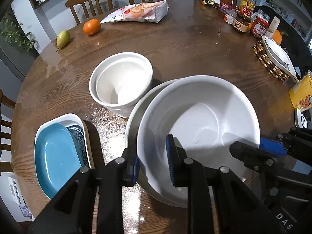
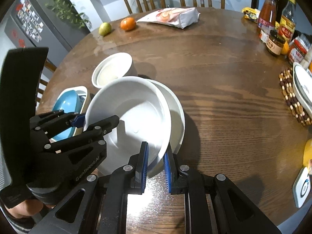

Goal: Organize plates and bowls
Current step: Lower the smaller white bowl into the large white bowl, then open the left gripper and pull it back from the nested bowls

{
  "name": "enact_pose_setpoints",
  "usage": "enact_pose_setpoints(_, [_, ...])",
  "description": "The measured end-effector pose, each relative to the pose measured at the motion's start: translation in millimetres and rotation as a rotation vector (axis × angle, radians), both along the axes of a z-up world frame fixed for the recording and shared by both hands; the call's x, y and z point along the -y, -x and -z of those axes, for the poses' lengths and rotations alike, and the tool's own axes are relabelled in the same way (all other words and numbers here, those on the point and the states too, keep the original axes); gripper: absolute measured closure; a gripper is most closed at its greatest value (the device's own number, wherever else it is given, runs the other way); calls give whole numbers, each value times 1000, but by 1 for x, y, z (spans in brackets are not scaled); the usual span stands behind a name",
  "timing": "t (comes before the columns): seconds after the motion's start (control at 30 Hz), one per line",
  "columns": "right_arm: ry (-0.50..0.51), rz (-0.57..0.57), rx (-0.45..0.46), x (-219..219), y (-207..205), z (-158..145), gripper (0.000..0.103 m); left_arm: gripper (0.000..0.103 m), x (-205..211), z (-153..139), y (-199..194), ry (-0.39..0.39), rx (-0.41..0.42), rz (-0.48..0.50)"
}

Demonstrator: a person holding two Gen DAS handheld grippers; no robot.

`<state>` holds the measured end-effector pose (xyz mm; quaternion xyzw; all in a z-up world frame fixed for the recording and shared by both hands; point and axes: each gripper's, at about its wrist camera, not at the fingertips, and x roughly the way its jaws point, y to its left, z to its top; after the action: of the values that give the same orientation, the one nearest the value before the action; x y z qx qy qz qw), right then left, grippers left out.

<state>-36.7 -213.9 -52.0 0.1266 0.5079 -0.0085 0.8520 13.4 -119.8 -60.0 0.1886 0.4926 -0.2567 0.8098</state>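
Step in hand, as I judge it: nesting the top bowl (image 1: 198, 134) into the lower bowl (image 1: 134, 113) beneath it. Both tools grip the top bowl's near rim.

Left tool (image 1: 154, 159): jaws narrowly parted, one pad inside the wall and one outside at the 7 o'clock rim; it has hold of the top bowl. Right tool (image 2: 156, 159): the same pinch on the rim at 5 o'clock, blue pads either side of the wall.

The top bowl sits tilted and offset toward 9 o'clock over the lower bowl, whose rim shows as a crescent on the far side. Whether the two touch I cannot tell.

Next move, my guess: shift the top bowl toward 3 o'clock until the rims are concentric, level it, lower it, then open both tools together. Ceramic on ceramic, so go slowly; an uneven release could tip it.

Count on the surface (image 2: 224, 89):
- large white bowls: 2, the pair in hand.
- Deep white bowls (image 1: 121, 81) at 11 o'clock of the pair: looks like 2 nested, a double rim visible.
- Dish stack (image 1: 58, 156) at 9 o'clock: 3, a blue one on a patterned one inside a white rectangular one.
- Plate (image 2: 302, 91) on a beaded mat (image 2: 290, 99) at 3 o'clock: 1, possibly more; unclear.
- Fruit at the far edge: 1 pear (image 1: 63, 38), 1 orange (image 1: 91, 26).
- Snack bag (image 1: 138, 11): 1.
- Bottles and jars at 1 o'clock: several, count unclear.
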Motion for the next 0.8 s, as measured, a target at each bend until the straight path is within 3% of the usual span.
enact_pose_setpoints(0.8, [94,-15,-8,-5,-2,-5,86,79,3,2,2,-25,13,16])
